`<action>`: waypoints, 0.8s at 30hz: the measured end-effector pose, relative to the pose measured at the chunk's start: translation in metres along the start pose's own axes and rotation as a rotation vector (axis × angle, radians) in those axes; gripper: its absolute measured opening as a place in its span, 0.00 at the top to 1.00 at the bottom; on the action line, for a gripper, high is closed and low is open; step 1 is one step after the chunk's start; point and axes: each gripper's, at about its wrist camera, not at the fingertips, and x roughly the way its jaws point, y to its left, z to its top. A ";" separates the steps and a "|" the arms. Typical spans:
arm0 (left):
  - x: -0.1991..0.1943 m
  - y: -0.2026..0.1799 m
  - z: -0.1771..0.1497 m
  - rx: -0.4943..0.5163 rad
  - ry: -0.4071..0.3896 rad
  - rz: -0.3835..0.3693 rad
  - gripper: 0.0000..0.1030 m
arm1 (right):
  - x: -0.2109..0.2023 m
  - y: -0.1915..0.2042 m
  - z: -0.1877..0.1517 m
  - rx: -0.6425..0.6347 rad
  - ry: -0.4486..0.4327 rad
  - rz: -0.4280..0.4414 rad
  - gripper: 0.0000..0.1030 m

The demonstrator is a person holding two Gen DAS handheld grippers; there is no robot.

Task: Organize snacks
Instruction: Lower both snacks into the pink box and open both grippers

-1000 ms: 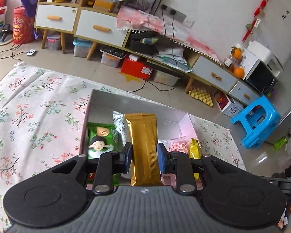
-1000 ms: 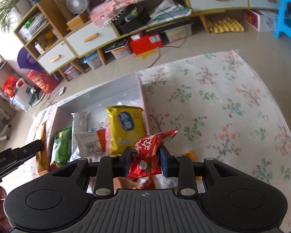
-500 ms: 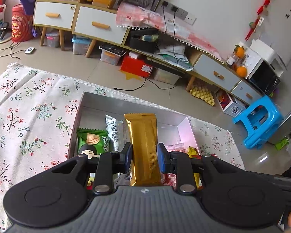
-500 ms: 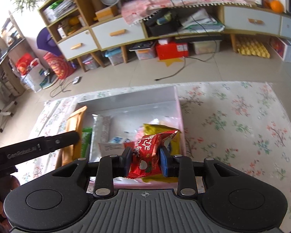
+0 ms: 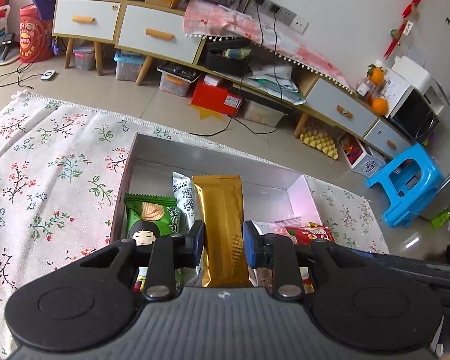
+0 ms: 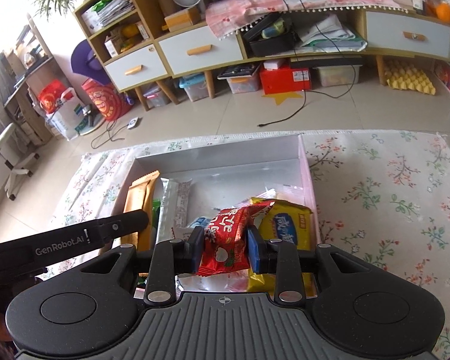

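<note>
A white open box (image 5: 213, 157) (image 6: 219, 153) sits on the floral cloth and holds several snacks. My left gripper (image 5: 223, 240) is shut on a long gold snack bar (image 5: 222, 219) that hangs over the box; the same gold snack bar (image 6: 139, 201) shows at the box's left side in the right wrist view. My right gripper (image 6: 225, 249) is shut on a red snack packet (image 6: 229, 240) above the box's near right part. In the box lie a green chip bag (image 5: 151, 219), a white wrapped bar (image 6: 175, 204) and a yellow snack bag (image 6: 288, 225).
The floral cloth (image 6: 390, 198) spreads to both sides of the box. Beyond it are tiled floor, a low cabinet with drawers (image 6: 201, 51), storage bins, a red box (image 6: 285, 78), cables and a blue stool (image 5: 408, 183). The left gripper's arm (image 6: 63, 243) crosses the right wrist view.
The right gripper has swung left with the red packet, from beside the box to over it. The left gripper has hardly moved and keeps the gold bar.
</note>
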 end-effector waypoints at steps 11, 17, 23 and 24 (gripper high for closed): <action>-0.001 0.011 0.000 -0.033 -0.021 -0.004 0.73 | 0.001 -0.008 0.002 0.042 -0.060 0.046 0.69; -0.004 0.017 0.002 -0.056 -0.024 -0.011 0.71 | -0.004 -0.018 0.006 0.105 -0.080 0.061 0.59; -0.012 0.018 0.000 -0.076 -0.014 -0.042 0.69 | -0.016 -0.022 0.003 0.157 -0.059 0.077 0.59; -0.015 0.016 -0.001 -0.070 -0.018 -0.042 0.68 | -0.021 -0.023 0.003 0.166 -0.062 0.082 0.59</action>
